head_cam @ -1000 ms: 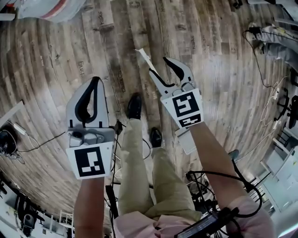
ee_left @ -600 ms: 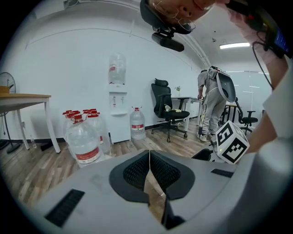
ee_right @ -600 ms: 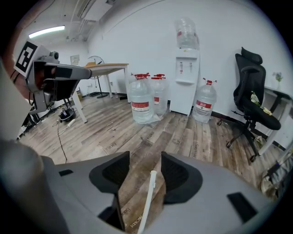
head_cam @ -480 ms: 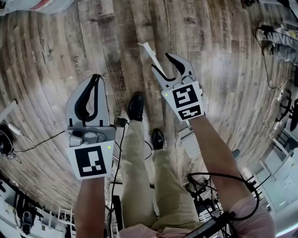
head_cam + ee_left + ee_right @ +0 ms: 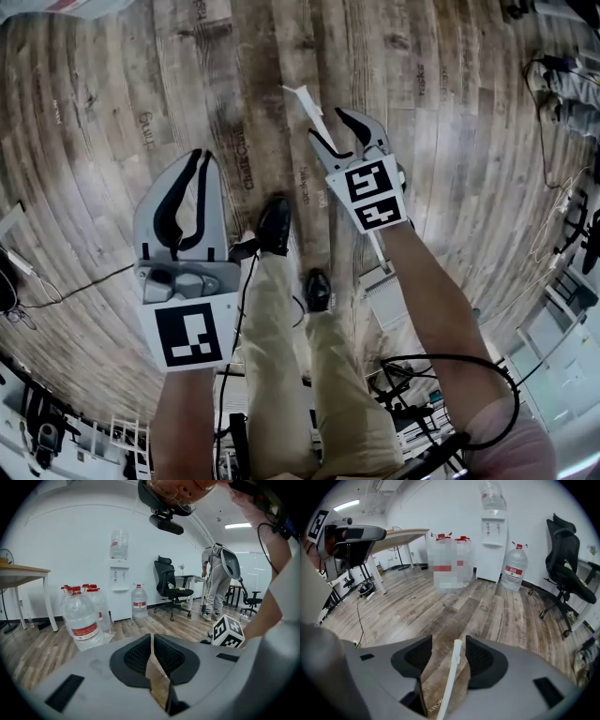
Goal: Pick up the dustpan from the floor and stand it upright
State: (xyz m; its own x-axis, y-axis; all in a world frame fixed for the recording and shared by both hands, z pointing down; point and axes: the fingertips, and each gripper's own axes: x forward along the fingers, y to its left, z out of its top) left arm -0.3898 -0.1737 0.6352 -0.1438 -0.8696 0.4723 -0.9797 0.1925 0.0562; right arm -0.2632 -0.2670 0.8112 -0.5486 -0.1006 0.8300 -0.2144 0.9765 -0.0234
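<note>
Right gripper (image 5: 326, 124) spread open around the thin white dustpan handle (image 5: 452, 667), neither pad touching it as far as visible. Behind that gripper, under the forearm, a pale grey ribbed shape (image 5: 382, 281), probably the pan, low near the floor. Left gripper (image 5: 199, 159) well off to its left, pads pressed together at the tips, nothing between them. Between the two grippers, black shoes (image 5: 273, 225) and beige trousers (image 5: 272, 319). Ahead of the right gripper: white water dispenser (image 5: 493, 541), clear water jug (image 5: 516, 566) just beside it, black office chair (image 5: 567, 569) further right, wooden-topped table (image 5: 401, 534) to the left, thin black cable (image 5: 358, 616) on the boards. Ahead of the left gripper: clear red-labelled water bottles (image 5: 82, 620) and a standing person in grey (image 5: 216, 583). Underfoot, grey-brown wood-plank floor (image 5: 112, 112); beyond, plain white walls (image 5: 56, 541).
</note>
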